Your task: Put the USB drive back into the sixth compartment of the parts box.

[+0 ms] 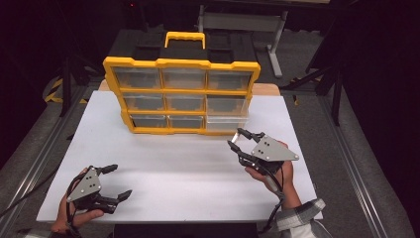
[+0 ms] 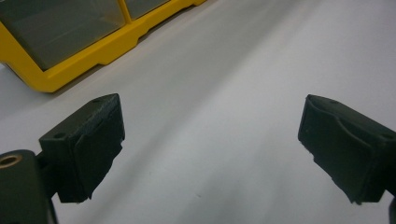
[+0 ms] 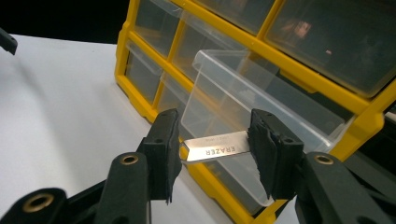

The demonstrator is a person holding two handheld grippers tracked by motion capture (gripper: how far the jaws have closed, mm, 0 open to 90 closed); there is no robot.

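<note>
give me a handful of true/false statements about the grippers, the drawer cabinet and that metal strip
1. The right gripper holds a flat metal strip marked ERAZER between its jaws. True.
2. The yellow drawer cabinet lies flat on its back. False: it stands upright on the white table, drawer fronts toward the person.
3. The clear drawer at the cabinet's lower right is pulled partway out. True.
4. The left gripper is clamped on a drawer. False: its jaws stand open over bare table, apart from the cabinet.
5. The cabinet has a yellow carry handle on top. True.
</note>
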